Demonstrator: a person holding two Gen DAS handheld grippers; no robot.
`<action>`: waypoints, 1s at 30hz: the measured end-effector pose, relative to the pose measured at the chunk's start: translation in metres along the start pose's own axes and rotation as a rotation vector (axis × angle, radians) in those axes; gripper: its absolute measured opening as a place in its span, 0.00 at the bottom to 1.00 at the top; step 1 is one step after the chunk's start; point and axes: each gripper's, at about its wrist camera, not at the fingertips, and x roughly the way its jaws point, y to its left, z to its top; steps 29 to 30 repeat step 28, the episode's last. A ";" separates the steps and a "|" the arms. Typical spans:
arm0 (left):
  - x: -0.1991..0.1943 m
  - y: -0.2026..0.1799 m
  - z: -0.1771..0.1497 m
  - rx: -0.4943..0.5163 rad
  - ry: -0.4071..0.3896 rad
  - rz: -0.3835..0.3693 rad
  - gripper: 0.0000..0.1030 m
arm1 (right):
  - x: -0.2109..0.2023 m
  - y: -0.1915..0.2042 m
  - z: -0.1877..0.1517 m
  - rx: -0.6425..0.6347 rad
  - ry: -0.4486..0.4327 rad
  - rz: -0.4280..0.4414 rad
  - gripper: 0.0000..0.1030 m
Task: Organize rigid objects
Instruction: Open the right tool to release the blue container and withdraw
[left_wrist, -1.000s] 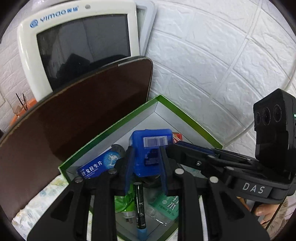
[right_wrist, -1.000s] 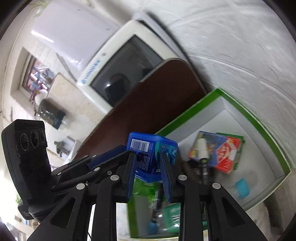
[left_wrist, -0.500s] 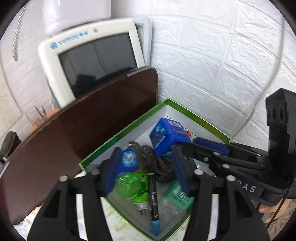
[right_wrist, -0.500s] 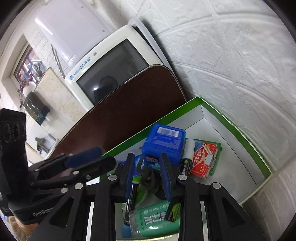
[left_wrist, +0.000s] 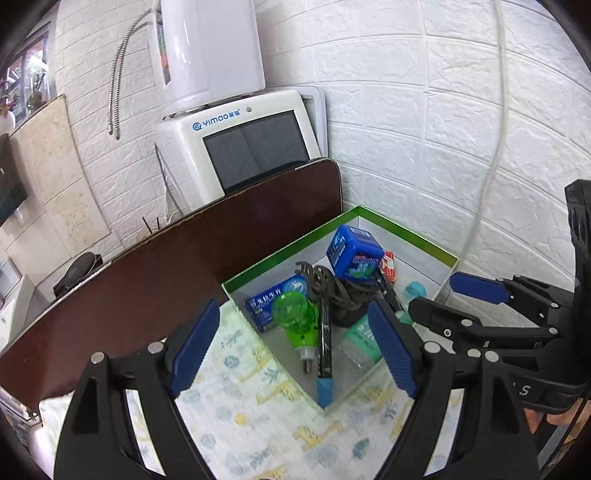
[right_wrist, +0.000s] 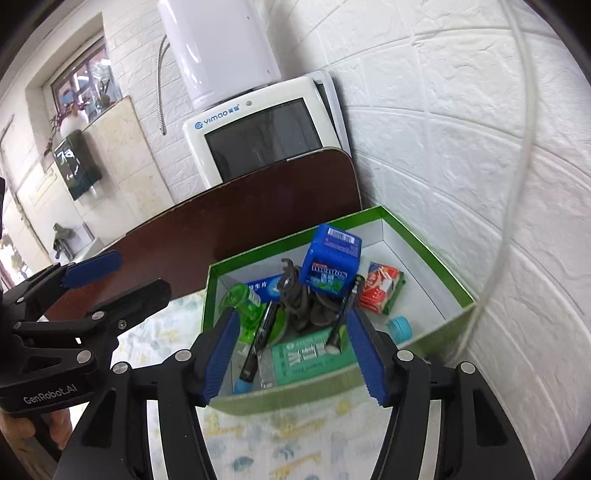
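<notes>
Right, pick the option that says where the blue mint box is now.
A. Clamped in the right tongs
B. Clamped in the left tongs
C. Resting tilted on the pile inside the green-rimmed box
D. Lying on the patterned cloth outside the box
C: the blue mint box sits tilted on the items inside the green-rimmed box, while the right tongs and left tongs are both open and hold nothing.

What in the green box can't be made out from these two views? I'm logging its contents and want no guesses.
- Dark object under the blue Mentos box: covered by that box and the pens in both views; identity unclear.
- Red packet: mostly hidden behind the Mentos box in the left wrist view.
- Blue toothpaste box: partly covered by the green bulb.
- Small teal cap: too small to identify.
- Green soda-water pack: print blurred.
</notes>
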 end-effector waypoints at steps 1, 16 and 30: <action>-0.004 -0.003 -0.004 -0.004 -0.003 0.010 0.86 | -0.005 -0.001 -0.003 -0.006 0.002 -0.009 0.62; -0.036 -0.035 -0.061 -0.080 0.007 -0.031 0.94 | -0.064 -0.004 -0.055 -0.081 0.028 -0.136 0.62; -0.044 -0.030 -0.074 -0.095 0.011 -0.024 0.94 | -0.073 0.007 -0.062 -0.104 0.028 -0.126 0.62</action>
